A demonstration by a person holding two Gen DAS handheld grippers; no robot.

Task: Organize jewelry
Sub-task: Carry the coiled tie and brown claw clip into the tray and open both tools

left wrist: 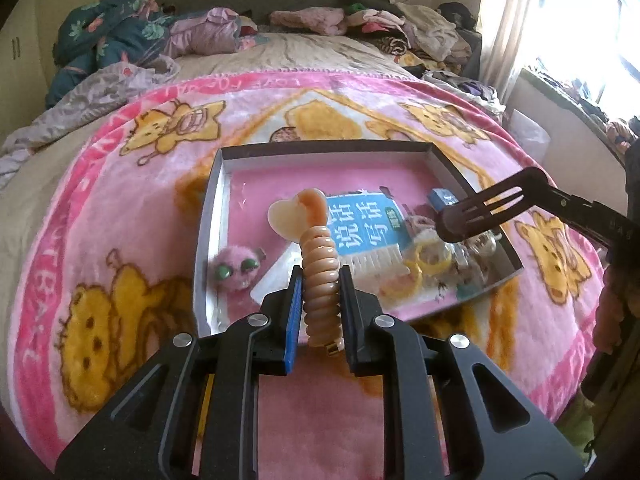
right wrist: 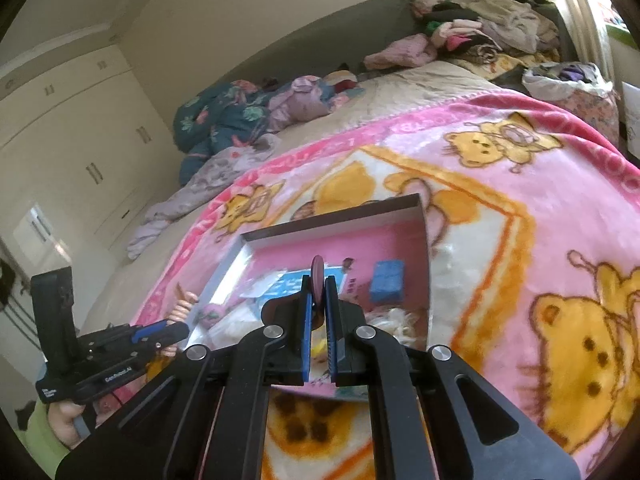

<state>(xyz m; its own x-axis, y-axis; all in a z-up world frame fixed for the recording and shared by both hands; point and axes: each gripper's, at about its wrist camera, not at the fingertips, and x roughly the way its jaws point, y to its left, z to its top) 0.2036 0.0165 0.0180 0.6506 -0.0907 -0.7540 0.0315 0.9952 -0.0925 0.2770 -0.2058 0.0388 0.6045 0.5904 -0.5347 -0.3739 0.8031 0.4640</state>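
1. Two grippers are each closed on an item above the shallow grey cardboard box lid with a pink floor, which lies on the pink fleece blanket with yellow bear prints.
2. My left gripper pinches a peach-coloured coiled plastic hair tie with a translucent heart charm. Its long axis runs straight forward from the jaws, and the heart end hangs over the middle of the box.
3. My right gripper clamps a thin dark reddish-brown slotted hair clip, seen edge-on in the right wrist view. In the left wrist view the clip projects from the right, its tip over the heap of small yellow and clear trinkets in the box's right end.
4. I judge the coming placement to turn on this: both held items already lie above the box, the left one over the centre, the right one over the right-hand heap.
5. Also inside the box are a blue printed booklet with white Chinese characters, a fuzzy pink pompom with green eyes near the left wall, and a small blue box.
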